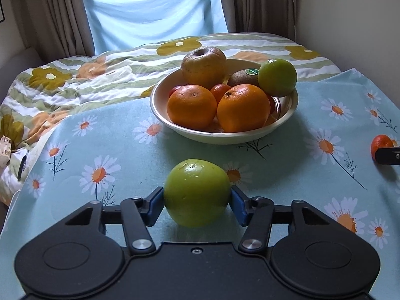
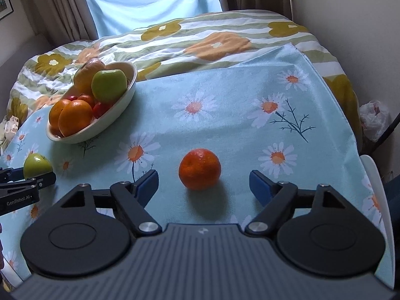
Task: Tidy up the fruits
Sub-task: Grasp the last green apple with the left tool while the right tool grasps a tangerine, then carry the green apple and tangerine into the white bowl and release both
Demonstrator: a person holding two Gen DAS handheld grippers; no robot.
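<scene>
A green apple [image 1: 197,187] rests on the daisy-print cloth, and my left gripper [image 1: 197,193] is shut on it, one blue pad pressing each side. Behind it stands a cream bowl [image 1: 225,138] holding two oranges [image 1: 191,106], a yellowish apple [image 1: 203,66], a kiwi [image 1: 243,77], another green apple [image 1: 277,77] and small red fruits. In the right wrist view a tangerine [image 2: 200,168] lies on the cloth between the fingers of my right gripper [image 2: 203,176], which is open with a clear gap on both sides. The bowl [image 2: 112,117] sits to the far left there.
The light blue daisy cloth [image 2: 250,130] covers a table that butts against a bed with a flowered quilt [image 2: 200,37]. Curtains and a window lie beyond. A white plastic bag [image 2: 373,117] is on the floor at the right, past the table edge.
</scene>
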